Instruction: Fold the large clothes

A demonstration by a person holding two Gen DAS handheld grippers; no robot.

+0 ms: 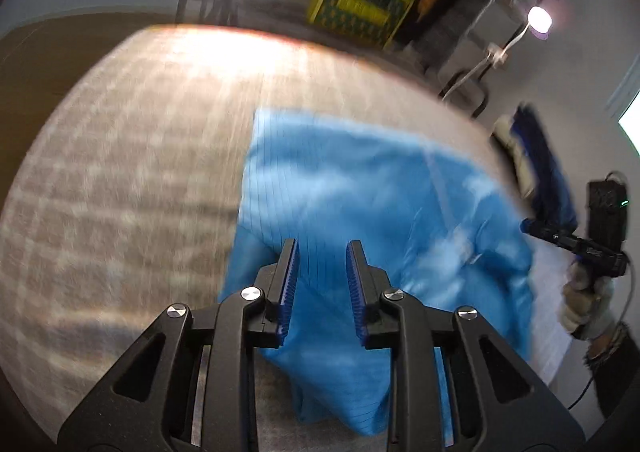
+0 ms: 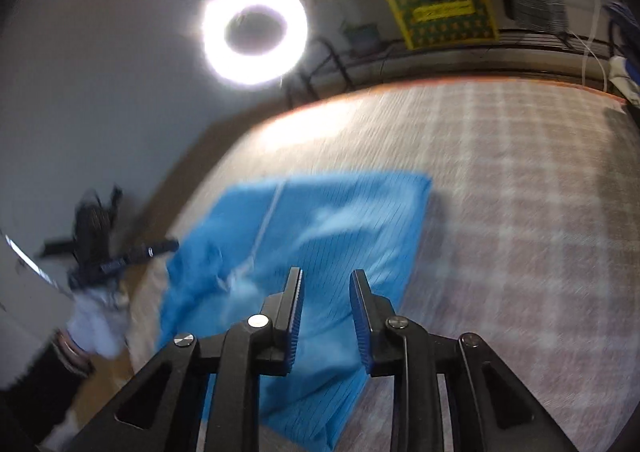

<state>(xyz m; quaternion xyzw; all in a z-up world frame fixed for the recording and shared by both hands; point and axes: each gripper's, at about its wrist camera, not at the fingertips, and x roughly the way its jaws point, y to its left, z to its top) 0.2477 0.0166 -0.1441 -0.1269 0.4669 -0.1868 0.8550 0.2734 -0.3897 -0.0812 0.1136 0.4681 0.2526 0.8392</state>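
A large light-blue striped garment [image 1: 360, 192] lies partly folded on a checked beige table cover [image 1: 120, 172], with straight edges at its far and left sides. My left gripper [image 1: 323, 252] hovers over the garment's near part, open, with nothing between its blue pads. In the right wrist view the same garment [image 2: 340, 220] shows a white seam line and a bunched left side. My right gripper [image 2: 326, 280] hangs above its near edge, also open and empty. Each view catches the other tool: the right gripper [image 1: 532, 229] in a gloved hand [image 1: 588, 304], the left gripper [image 2: 160, 250] at the far left.
A bright ring light [image 2: 256, 32] on a stand glares beyond the table's far edge. A yellow crate [image 2: 440, 8] sits behind it on the floor. A small lamp [image 1: 539, 20] and a blue-and-white bundle [image 1: 532, 156] stand off the table's right side. The checked cover [image 2: 520, 212] stretches wide.
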